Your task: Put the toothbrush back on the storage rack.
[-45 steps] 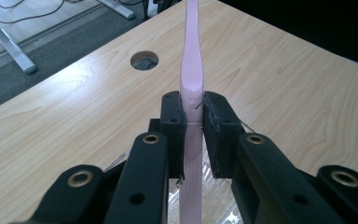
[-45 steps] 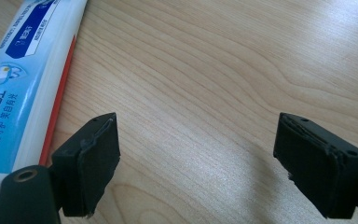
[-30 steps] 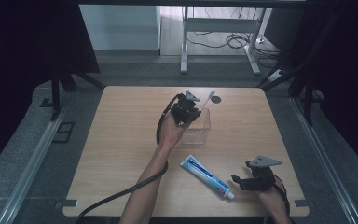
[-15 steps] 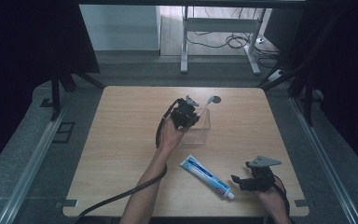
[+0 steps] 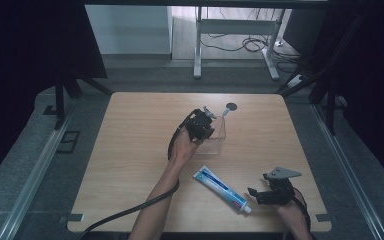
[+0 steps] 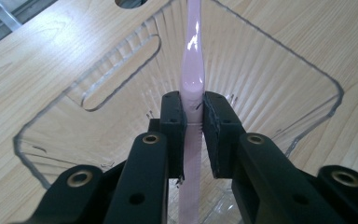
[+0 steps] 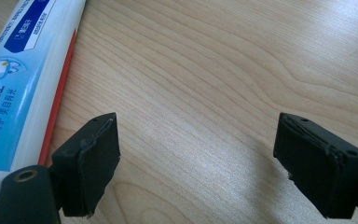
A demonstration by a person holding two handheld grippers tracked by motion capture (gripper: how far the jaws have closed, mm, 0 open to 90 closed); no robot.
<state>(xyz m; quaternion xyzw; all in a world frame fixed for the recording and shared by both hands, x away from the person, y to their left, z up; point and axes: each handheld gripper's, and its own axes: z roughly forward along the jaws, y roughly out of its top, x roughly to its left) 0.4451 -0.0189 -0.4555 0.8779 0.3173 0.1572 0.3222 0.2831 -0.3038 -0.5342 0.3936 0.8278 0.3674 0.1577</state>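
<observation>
My left gripper (image 6: 193, 100) is shut on the handle of a pale pink toothbrush (image 6: 192, 56), which points away from the jaws into a clear plastic container (image 6: 279, 70). In the high view the left gripper (image 5: 202, 125) hovers at the container (image 5: 220, 140) near the table's middle. A blue and white toothpaste tube (image 5: 222, 188) lies flat near the front edge. Just right of its cap end, my right gripper (image 5: 254, 193) rests low and open. In the right gripper view the jaws (image 7: 196, 154) stand wide over bare wood, with the tube (image 7: 23, 70) to their left.
The wooden table (image 5: 130, 150) has a dark round hole (image 5: 231, 106) just behind the container. A black cable (image 5: 130, 212) trails from the left forearm off the front edge. A white desk frame (image 5: 235, 50) stands on the floor beyond.
The left gripper has shifted slightly right and nearer with the toothbrush, settling over the container. The right gripper and the toothpaste have not moved.
</observation>
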